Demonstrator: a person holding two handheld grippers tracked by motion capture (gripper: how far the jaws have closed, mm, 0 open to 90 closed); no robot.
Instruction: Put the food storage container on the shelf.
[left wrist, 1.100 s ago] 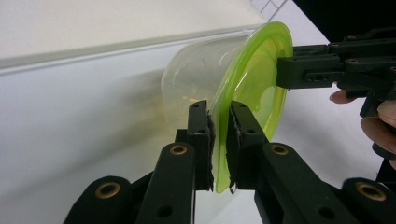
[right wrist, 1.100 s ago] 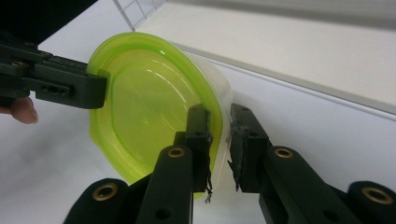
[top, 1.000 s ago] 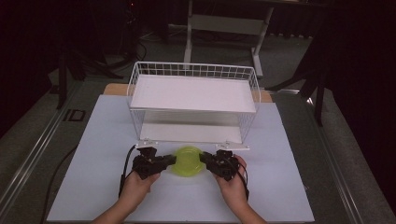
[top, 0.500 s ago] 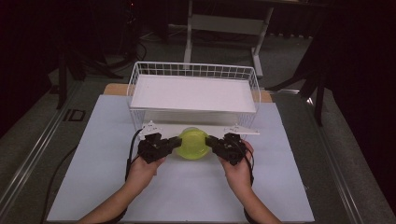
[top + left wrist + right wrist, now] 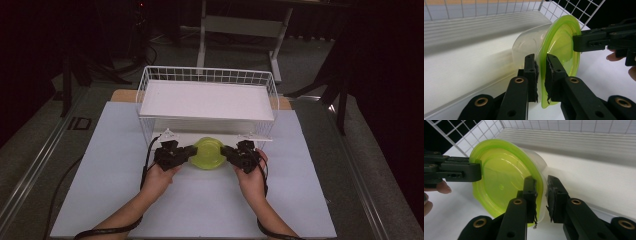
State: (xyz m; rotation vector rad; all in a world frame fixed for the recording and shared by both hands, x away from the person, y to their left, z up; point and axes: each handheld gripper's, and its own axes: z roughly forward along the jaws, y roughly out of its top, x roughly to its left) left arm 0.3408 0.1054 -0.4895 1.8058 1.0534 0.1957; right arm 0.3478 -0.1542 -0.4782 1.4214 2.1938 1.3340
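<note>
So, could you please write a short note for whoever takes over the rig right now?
Left gripper: shut on the left rim of the tub.
Right gripper: shut on the right rim.
The tub, clear with a green lid on, is held between both grippers at the front opening of the wire rack, under its white shelf.
Done: tub gripped from both sides and brought to the rack's lower level.
Left, as it looks: slide it in under the shelf, set it down, open both grippers and back out.
</note>
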